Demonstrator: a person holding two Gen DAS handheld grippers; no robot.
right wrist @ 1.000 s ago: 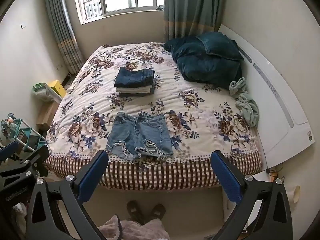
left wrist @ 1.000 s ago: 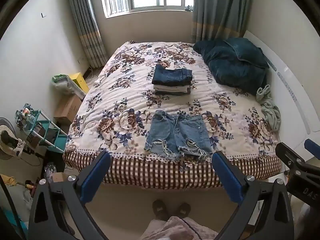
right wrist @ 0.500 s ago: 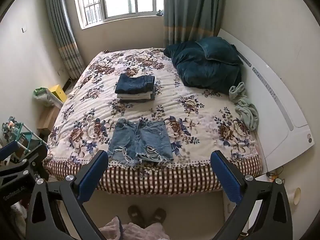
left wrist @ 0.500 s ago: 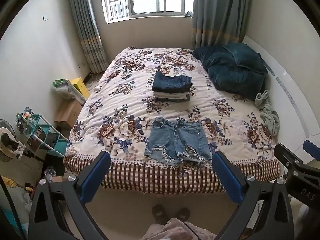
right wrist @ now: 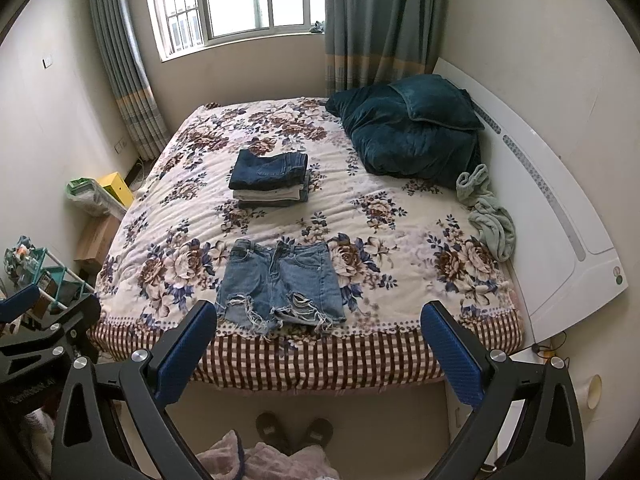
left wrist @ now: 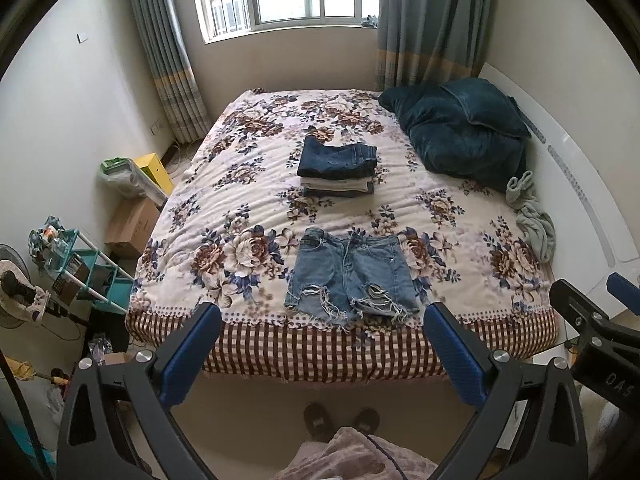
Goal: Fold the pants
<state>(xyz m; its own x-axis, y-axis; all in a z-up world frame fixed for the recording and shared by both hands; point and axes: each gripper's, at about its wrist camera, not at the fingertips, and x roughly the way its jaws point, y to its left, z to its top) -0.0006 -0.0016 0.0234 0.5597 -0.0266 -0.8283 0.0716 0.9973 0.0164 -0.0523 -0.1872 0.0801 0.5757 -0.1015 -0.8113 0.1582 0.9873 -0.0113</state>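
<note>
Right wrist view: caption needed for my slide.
Open right claw faces denim shorts spread flat on the bed, folded stack beyond.

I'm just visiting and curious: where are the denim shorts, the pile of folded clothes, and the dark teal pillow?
denim shorts (left wrist: 348,276), left wrist view, middle of the front.
pile of folded clothes (left wrist: 338,160), left wrist view, top dark garment.
dark teal pillow (right wrist: 436,106), right wrist view, its top face.

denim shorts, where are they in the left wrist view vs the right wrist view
Left wrist: denim shorts lie flat just right of centre, near the bed's foot edge.
Right wrist: denim shorts sit left of centre.
Shared landmark: the folded stack lies beyond them.
</note>
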